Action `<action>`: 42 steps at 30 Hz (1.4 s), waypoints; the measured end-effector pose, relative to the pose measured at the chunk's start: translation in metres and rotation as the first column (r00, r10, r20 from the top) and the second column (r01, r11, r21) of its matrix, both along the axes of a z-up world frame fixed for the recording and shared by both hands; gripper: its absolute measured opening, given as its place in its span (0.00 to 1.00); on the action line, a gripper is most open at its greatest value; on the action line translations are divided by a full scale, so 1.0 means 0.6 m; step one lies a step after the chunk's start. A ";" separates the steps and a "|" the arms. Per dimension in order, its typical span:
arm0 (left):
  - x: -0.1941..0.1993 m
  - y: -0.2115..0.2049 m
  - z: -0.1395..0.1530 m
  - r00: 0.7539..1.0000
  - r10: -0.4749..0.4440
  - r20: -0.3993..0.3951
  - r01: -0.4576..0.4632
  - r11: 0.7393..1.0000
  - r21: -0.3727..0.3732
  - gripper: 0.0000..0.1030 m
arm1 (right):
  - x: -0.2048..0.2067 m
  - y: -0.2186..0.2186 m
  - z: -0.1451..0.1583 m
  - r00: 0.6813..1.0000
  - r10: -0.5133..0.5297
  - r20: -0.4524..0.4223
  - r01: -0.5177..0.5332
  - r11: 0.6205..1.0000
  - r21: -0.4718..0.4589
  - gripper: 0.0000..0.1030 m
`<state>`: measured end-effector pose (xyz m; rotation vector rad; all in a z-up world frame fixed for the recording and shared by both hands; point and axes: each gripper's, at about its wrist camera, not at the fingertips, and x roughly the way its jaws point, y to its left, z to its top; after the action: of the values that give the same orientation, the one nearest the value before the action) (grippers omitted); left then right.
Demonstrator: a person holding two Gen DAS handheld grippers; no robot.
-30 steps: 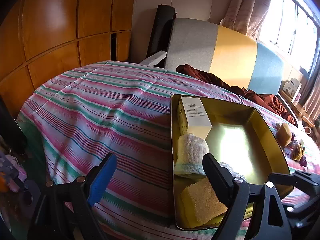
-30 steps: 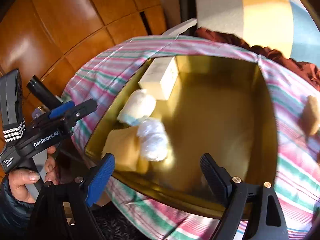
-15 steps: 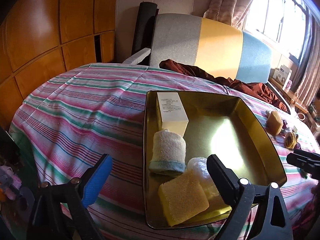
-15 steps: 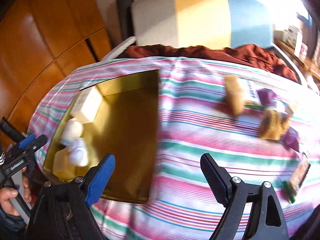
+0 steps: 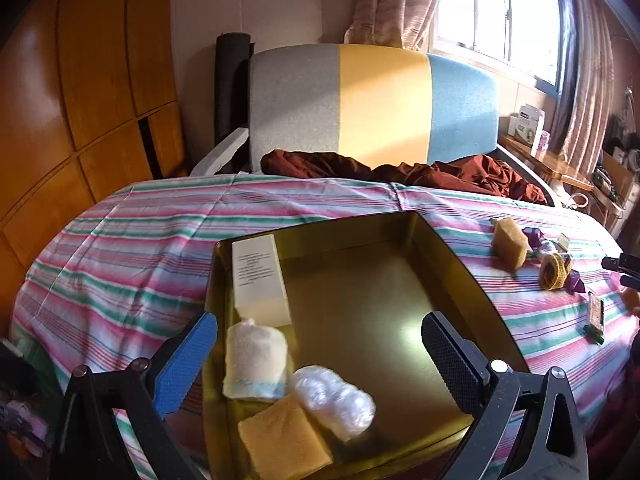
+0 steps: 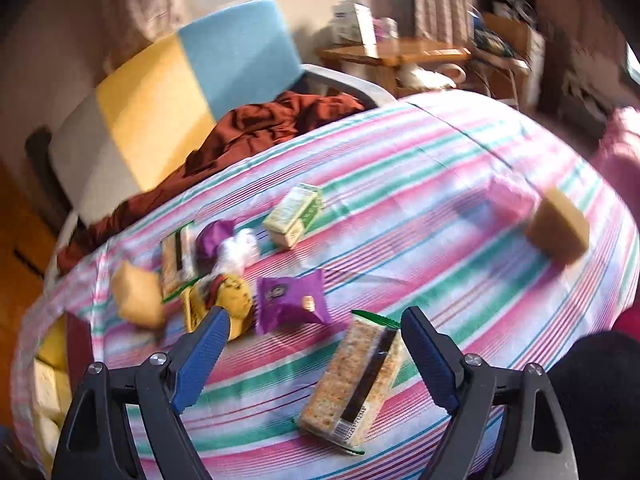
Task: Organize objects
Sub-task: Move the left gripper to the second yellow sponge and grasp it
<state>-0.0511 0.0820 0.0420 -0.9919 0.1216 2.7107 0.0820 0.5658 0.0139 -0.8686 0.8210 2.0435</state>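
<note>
A gold metal tray (image 5: 460, 264) sits on the striped table. It holds a white box (image 5: 258, 276), a rolled white cloth (image 5: 255, 356), a clear plastic wad (image 5: 334, 400) and a yellow sponge (image 5: 284, 444). My left gripper (image 5: 316, 344) is open and empty just above the tray's near end. My right gripper (image 6: 314, 340) is open and empty over loose items: a cracker pack (image 6: 356, 380) right between its fingers, a purple snack bag (image 6: 290, 300), a yellow-brown packet (image 6: 232, 300), a green-white box (image 6: 296, 214) and sponges (image 6: 136, 296) (image 6: 558, 232).
A colour-block chair (image 5: 372, 100) with a dark red cloth (image 5: 400, 168) stands behind the table. Wooden cabinets (image 5: 80, 100) are at left. A side table (image 6: 396, 56) with boxes is at back right. The tray's corner (image 6: 76, 340) shows at the right wrist view's left edge.
My right gripper has swung from over the tray to the right, over the loose items. My left gripper's view has shifted right to centre on the tray. Both stay open.
</note>
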 end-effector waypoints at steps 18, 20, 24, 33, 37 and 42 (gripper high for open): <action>-0.058 0.288 0.032 0.951 -0.298 0.079 0.291 0.953 0.088 1.00 | 0.022 0.023 -0.024 0.991 0.009 -0.132 -0.034 0.981 -0.192 0.86; -0.073 0.317 0.026 0.948 -0.298 0.115 0.287 0.952 0.104 1.00 | 0.021 0.022 -0.024 0.990 0.026 -0.139 -0.053 0.980 -0.194 0.86; -0.110 0.365 0.004 0.941 -0.286 0.182 0.268 0.956 0.117 1.00 | 0.018 0.019 -0.024 0.987 0.053 -0.154 -0.084 0.977 -0.198 0.86; -0.198 0.471 -0.070 0.917 -0.266 0.297 0.236 0.963 0.134 1.00 | 0.008 0.016 -0.025 0.983 0.098 -0.157 -0.129 0.971 -0.202 0.86; -0.242 0.501 -0.112 0.904 -0.215 0.370 0.167 0.973 0.157 1.00 | 0.007 0.016 -0.026 0.981 0.107 -0.162 -0.140 0.968 -0.208 0.86; -0.272 0.510 -0.150 0.880 -0.154 0.449 0.085 0.982 0.170 0.98 | 0.006 0.018 -0.026 0.981 0.110 -0.162 -0.143 0.967 -0.209 0.86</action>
<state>-0.2141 0.3882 -0.0482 -1.4924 -0.1001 2.2607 0.0857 0.5768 -0.0018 -0.9169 1.1162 2.1787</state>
